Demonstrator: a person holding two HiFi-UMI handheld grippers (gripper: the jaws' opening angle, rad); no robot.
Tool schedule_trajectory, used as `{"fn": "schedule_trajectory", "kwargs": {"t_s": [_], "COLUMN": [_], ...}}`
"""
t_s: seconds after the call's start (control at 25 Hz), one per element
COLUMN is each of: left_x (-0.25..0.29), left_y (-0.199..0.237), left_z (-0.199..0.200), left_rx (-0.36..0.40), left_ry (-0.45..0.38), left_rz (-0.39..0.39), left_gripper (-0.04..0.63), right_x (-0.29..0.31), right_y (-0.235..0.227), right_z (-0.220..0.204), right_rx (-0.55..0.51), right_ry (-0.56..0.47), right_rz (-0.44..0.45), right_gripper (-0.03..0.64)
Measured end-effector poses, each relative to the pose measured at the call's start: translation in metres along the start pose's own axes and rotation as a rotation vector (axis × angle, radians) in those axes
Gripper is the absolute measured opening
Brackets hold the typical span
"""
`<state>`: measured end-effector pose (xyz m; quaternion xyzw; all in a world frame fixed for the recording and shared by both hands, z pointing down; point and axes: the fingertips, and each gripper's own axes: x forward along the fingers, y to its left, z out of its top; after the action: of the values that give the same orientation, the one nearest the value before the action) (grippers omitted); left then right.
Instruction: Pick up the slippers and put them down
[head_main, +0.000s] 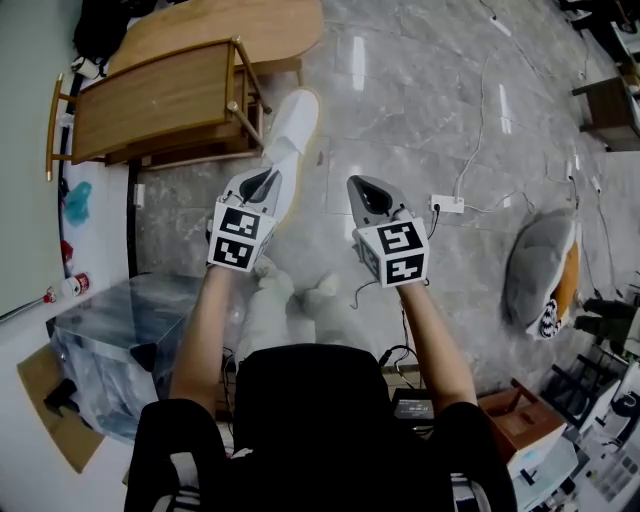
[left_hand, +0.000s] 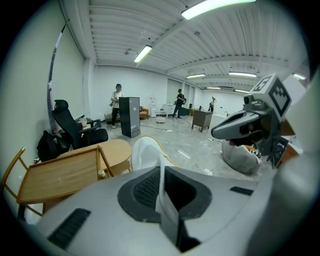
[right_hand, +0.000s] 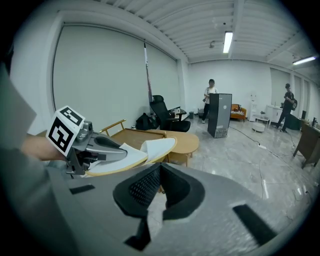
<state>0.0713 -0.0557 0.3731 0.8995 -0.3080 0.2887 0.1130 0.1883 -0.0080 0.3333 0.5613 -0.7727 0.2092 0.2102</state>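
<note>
Wooden table (head_main: 165, 100) taken as reference. One white slipper (head_main: 292, 125) hangs in the air just beside the table's corner, toe toward it. Its heel edge is pinched in the closed fingers of my left gripper (head_main: 268, 182). I judge it light, soft and floppy, so a heel-rim hold suits it. The right gripper (head_main: 372, 192), further from the table, has its fingers closed on nothing. Plastic-wrapped box (head_main: 110, 335), nearer me than the table: contents not discernible.

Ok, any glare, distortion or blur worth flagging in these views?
Head view: bright streaks of glare on the polished floor, otherwise sharp. Left gripper view: heavy fisheye, black corners, the left claw soft up close, the slipper it holds clear. Right gripper view: same fisheye, a ceiling lamp blown out.
</note>
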Motion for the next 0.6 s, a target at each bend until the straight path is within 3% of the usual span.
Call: {"fn": "schedule_trajectory", "kwargs": {"t_s": [0.24,0.6], "left_x": [0.046,0.130], "left_y": [-0.002,-0.005], "left_z": [-0.040,-0.139], "left_rx": [0.032,0.048], "left_ry": [0.013,0.053], "left_rz": [0.009,-0.006], "left_gripper": [0.017,0.017], "right_x": [0.032,0.091], "right_y": [-0.017,-0.049], "right_z": [-0.051,-0.164], "right_rx": [0.020,0.085], "right_ry": [0.011,0.038], "right_rz": [0.008,-0.016], "right_gripper": [-0.002,-0.002]}}
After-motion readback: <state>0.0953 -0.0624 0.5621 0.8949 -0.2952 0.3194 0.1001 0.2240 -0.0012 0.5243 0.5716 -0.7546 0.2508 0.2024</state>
